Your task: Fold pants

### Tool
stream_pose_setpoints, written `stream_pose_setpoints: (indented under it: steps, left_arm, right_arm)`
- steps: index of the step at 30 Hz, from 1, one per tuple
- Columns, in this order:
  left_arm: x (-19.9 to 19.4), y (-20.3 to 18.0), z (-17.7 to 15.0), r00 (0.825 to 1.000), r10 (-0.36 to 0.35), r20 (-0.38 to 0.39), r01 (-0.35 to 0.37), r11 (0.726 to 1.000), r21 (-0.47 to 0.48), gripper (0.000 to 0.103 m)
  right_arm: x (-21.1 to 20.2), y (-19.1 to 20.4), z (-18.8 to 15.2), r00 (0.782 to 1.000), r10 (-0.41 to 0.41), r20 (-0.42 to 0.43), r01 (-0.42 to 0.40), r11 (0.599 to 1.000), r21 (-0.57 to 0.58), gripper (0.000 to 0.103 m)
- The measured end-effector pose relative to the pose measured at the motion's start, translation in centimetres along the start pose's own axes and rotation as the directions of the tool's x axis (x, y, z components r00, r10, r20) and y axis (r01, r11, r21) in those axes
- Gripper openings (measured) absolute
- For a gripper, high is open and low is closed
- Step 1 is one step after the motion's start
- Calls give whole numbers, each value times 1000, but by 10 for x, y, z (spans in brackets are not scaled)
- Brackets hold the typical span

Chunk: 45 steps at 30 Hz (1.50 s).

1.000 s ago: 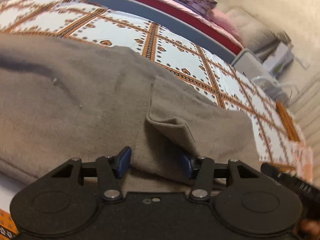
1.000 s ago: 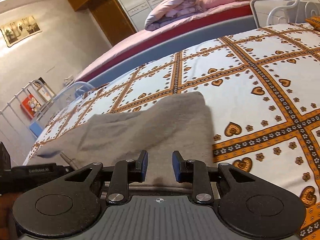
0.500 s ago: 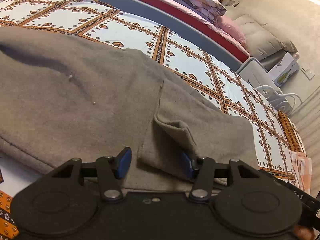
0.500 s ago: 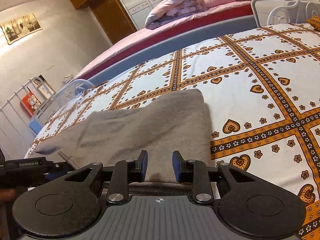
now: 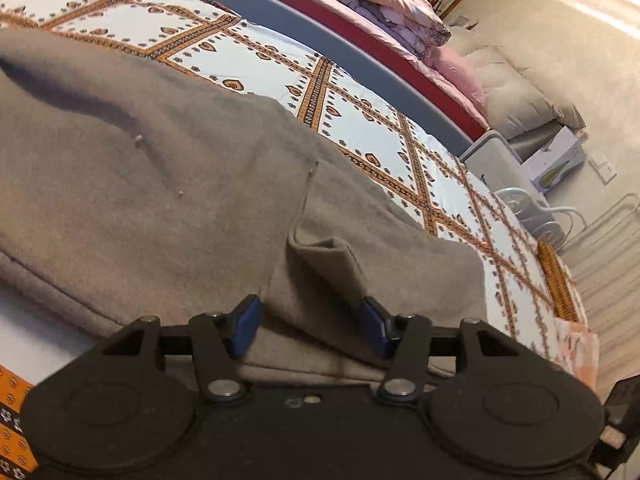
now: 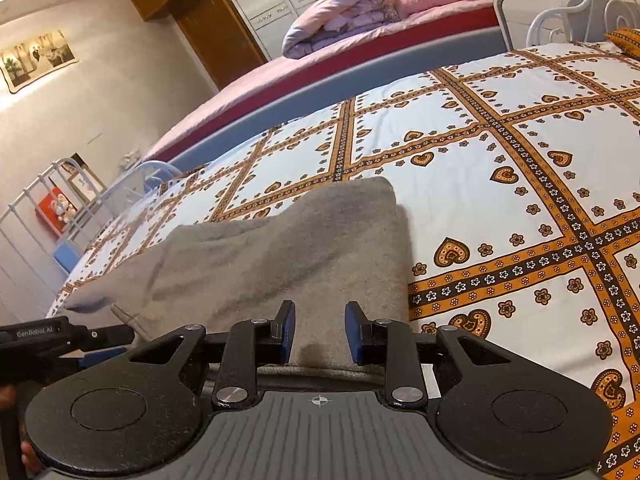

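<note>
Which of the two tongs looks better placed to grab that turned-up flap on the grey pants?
Left, probably. The left tongs stand open with the flap between their pads; the right tongs face only flat pants.

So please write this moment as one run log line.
stage: folding | pants: grey, on bedspread | left gripper: open around fabric fold | right gripper: open over pants edge

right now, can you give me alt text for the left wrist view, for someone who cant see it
Grey-brown pants lie spread on a bed with a white and orange heart-patterned cover, a raised fold of the cloth sitting between the blue pads of the left gripper, whose jaws stand apart. Behind it is a second bed with a folded pink quilt.
</note>
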<state>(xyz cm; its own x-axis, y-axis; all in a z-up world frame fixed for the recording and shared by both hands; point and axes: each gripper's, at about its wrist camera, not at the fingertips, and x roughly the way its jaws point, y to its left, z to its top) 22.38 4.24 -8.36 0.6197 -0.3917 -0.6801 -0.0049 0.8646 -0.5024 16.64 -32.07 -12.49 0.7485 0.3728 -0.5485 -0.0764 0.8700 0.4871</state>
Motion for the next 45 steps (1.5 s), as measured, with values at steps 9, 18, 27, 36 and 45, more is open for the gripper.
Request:
stream_pose_setpoints:
  steps: [9, 18, 27, 36, 45]
  left_arm:
    - [9, 7, 4, 1000, -20, -15, 19, 998, -59, 49]
    - [21, -14, 6, 999, 31, 25, -35, 987, 160, 3]
    - [-8, -4, -7, 985, 156, 73, -170, 948, 269, 6]
    - [0, 5, -1, 973, 217, 85, -232, 935, 269, 17]
    - [11, 0, 22, 980, 154, 122, -181, 950, 254, 12]
  right_arm:
    - [5, 2, -2, 1000, 3, -11, -4, 1000, -10, 28]
    - [7, 1, 1, 999, -33, 18, 33, 999, -18, 28]
    - [18, 12, -2, 999, -15, -28, 14, 998, -66, 28]
    - [23, 12, 4, 999, -47, -7, 46, 997, -67, 28]
    - [31, 18, 32, 997, -44, 63, 50, 993, -104, 28]
